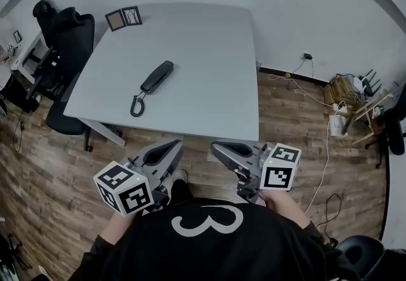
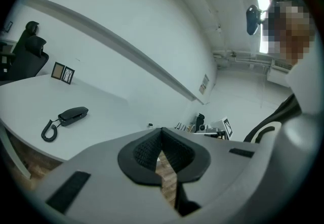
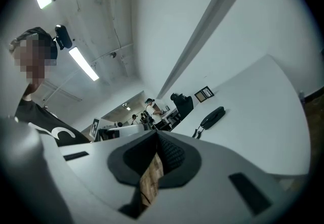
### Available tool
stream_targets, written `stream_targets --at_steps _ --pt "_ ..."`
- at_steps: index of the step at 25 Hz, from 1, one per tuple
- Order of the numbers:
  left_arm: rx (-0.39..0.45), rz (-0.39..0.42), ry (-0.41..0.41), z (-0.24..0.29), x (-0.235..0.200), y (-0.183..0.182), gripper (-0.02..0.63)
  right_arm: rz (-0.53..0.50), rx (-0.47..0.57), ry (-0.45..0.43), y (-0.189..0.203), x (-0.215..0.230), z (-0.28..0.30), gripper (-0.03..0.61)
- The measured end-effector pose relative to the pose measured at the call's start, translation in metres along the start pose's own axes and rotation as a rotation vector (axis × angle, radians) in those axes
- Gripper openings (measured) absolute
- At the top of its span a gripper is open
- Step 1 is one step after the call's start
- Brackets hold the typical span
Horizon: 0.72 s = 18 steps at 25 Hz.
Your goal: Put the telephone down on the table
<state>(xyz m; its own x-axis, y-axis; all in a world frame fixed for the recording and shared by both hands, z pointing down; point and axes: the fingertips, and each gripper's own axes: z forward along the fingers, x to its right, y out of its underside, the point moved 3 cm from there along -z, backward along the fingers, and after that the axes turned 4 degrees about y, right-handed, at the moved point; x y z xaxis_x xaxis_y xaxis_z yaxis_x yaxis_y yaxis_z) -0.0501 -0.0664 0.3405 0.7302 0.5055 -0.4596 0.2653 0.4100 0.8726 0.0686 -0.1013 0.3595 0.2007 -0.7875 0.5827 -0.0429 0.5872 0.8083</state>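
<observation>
Lying flat on grey table (image 1: 203, 51), left of middle: black phone (image 1: 157, 77), w/ curly cord (image 1: 137, 106) trailing toward the near edge. Touched by nothing. Held low, close to the body, side by side, off the table's near edge & well apart from phone: L gripper (image 1: 174, 145) & R gripper (image 1: 217, 146). L jaws squeezed together at the tips, nothing in them. R jaws same, closed & empty. At far corner of table, small picture frame (image 1: 123, 18). By table's left side, black chair (image 1: 63, 32).
</observation>
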Motion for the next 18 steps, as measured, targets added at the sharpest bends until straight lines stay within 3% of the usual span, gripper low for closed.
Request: stream_targets --at_steps 18 --pt "0.023 0.017 -0.016 -0.022 0.056 0.027 0.012 -0.056 -0.014 -0.022 0.027 -0.045 -0.035 0.008"
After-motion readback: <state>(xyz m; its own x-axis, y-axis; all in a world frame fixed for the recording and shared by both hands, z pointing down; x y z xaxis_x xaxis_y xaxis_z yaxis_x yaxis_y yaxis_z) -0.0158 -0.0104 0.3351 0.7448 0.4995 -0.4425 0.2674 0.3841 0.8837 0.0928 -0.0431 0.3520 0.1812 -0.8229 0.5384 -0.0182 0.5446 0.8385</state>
